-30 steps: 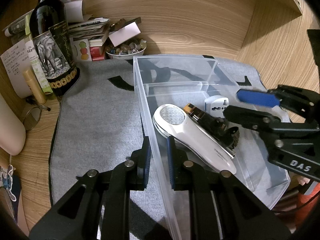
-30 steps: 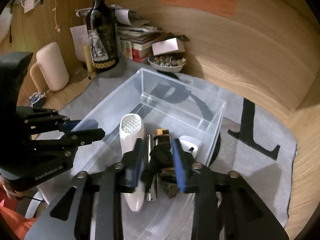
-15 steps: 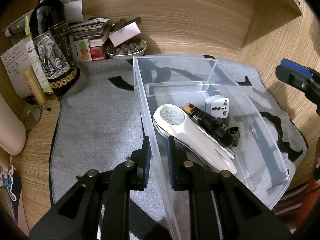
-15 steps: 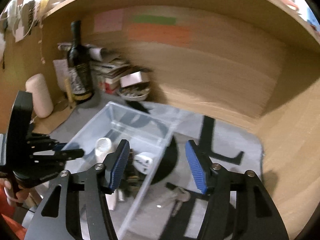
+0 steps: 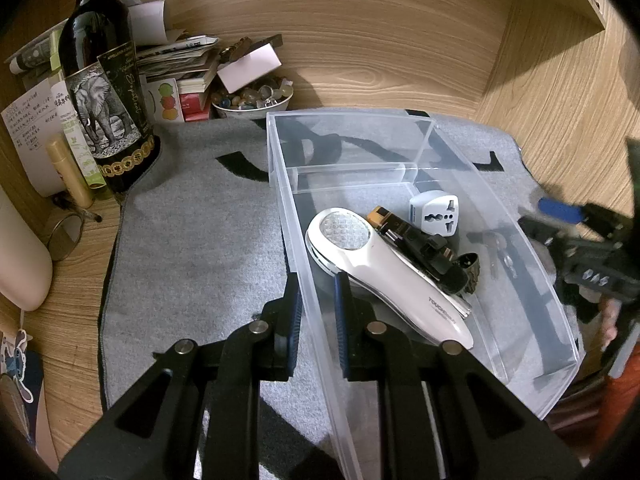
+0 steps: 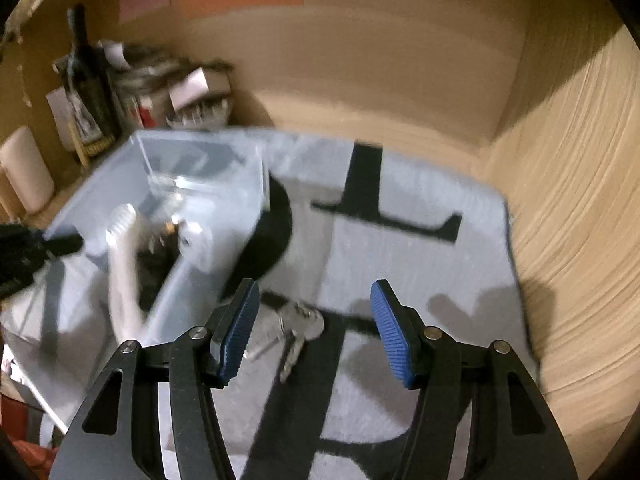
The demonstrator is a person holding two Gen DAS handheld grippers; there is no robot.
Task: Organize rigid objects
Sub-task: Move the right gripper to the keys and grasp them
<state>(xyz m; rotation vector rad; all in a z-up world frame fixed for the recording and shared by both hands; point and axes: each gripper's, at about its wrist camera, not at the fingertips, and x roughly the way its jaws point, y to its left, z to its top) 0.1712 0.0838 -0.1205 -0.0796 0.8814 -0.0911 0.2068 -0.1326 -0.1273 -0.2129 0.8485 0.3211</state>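
1. While my left claw (image 5: 317,312) pinches the near left wall of the clear bin (image 5: 532,280), that bin sits on the gray mat (image 5: 192,240).
2. Inside lie a white handheld device (image 5: 384,276), a white plug adapter (image 5: 434,212) and a black gadget (image 5: 432,256).
3. My right claw (image 6: 314,332) is spread wide and empty, hovering over the keys (image 6: 298,330) on the mat, right of the bin.

Both black grippers carry ribbed blue pads (image 6: 236,332) and silver screws (image 5: 185,347).
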